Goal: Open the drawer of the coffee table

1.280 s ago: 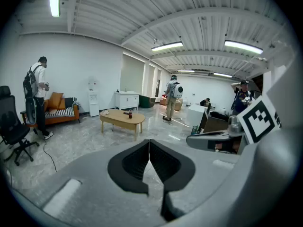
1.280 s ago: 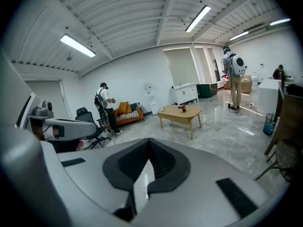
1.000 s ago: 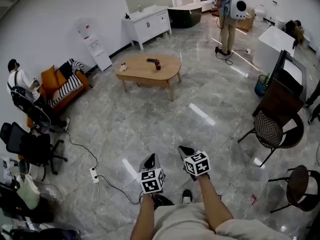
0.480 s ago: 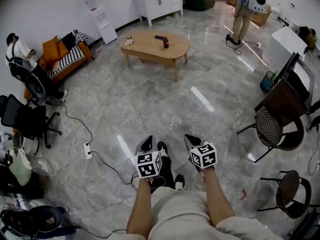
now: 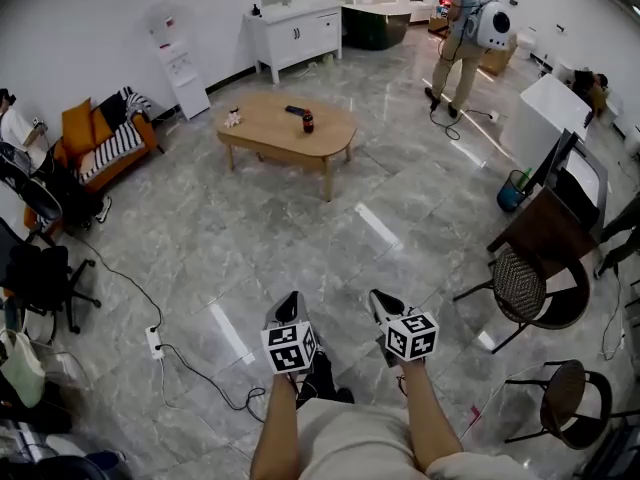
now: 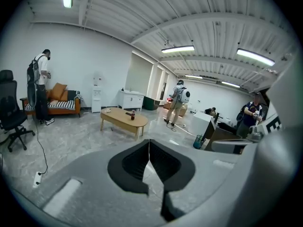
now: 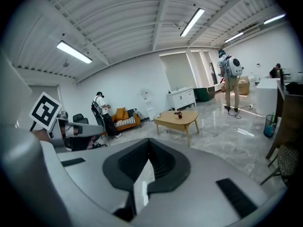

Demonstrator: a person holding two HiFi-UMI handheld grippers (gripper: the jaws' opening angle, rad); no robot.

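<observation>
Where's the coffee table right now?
In the head view the coffee table stands upper centre, right of the orange sofa, in front of the white cabinet.

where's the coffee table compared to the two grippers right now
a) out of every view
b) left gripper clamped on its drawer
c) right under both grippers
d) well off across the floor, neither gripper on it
D: in the head view the coffee table stands well off across the floor from the left gripper and the right gripper, and each gripper view shows its jaws together on nothing.
</observation>
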